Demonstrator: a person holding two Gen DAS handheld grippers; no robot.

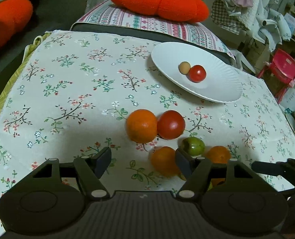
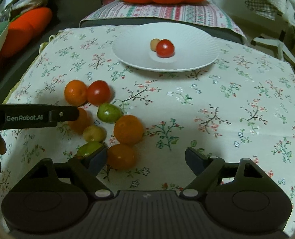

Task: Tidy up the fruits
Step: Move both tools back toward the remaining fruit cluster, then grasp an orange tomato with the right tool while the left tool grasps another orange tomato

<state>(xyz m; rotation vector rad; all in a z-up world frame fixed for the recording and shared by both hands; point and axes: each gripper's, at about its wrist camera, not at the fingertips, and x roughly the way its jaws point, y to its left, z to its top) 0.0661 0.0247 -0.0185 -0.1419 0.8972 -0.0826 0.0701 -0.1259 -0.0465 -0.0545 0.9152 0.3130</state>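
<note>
Jaws apart, both grippers; glossy red tomato [image 2: 165, 48] on white plate [image 2: 197, 39].

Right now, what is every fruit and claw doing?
left claw: open, empty, above the loose fruit.
right claw: open, empty.
plate: on the cloth, holding two pieces.
red tomato on plate: touching the small tan fruit.
loose fruit pile: on the cloth, off the plate.

A floral tablecloth [image 2: 207, 103] is spread over the surface. A white paper plate [image 2: 187, 39] is seen at 12 o'clock; oranges [image 2: 128, 129], a tomato [image 2: 98, 92] and green fruits [image 2: 109, 113] are clustered at 9 o'clock.
</note>
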